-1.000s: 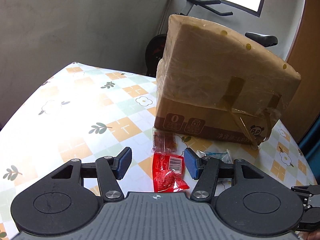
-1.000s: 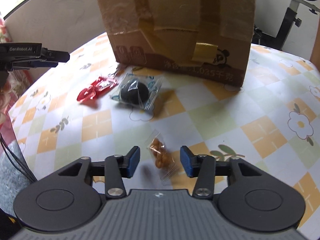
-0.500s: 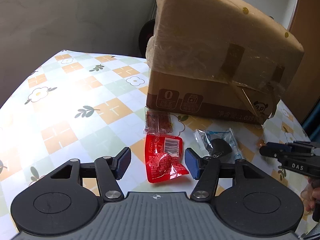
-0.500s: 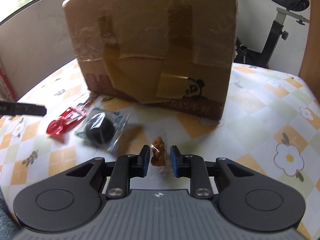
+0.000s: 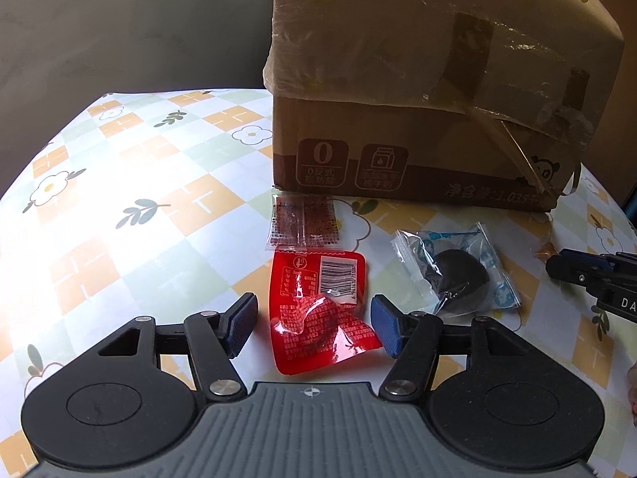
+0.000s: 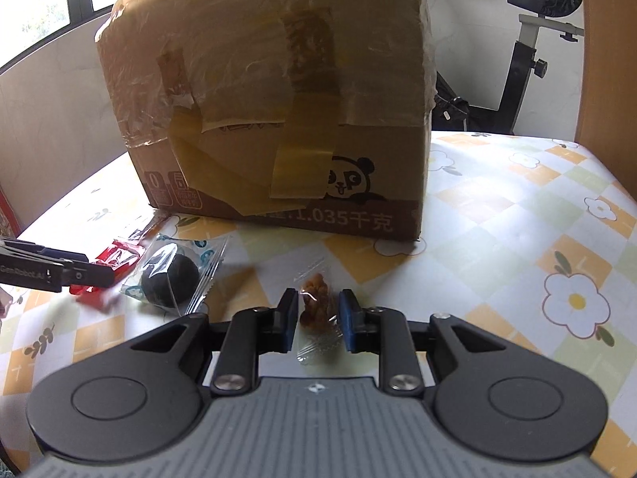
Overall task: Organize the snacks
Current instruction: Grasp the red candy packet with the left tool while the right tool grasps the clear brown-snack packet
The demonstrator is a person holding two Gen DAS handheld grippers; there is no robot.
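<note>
Right tongs [image 6: 317, 314] now clamped, cardboard box [image 6: 278, 119] behind

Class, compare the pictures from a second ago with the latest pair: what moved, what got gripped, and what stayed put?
The right gripper closed on the small clear packet of orange snack it had straddled. The left gripper came down around the red packet, jaws opening, pads not touching it. The cardboard box, dark round snack and brown sachet stayed put.

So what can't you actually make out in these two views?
- Cardboard box: its top is cut off by the frame edge in both views, so any opening is unseen.
- Red packet, right wrist view: partly hidden behind the left gripper.
- Red packet's print, left wrist view: too small to read.
</note>
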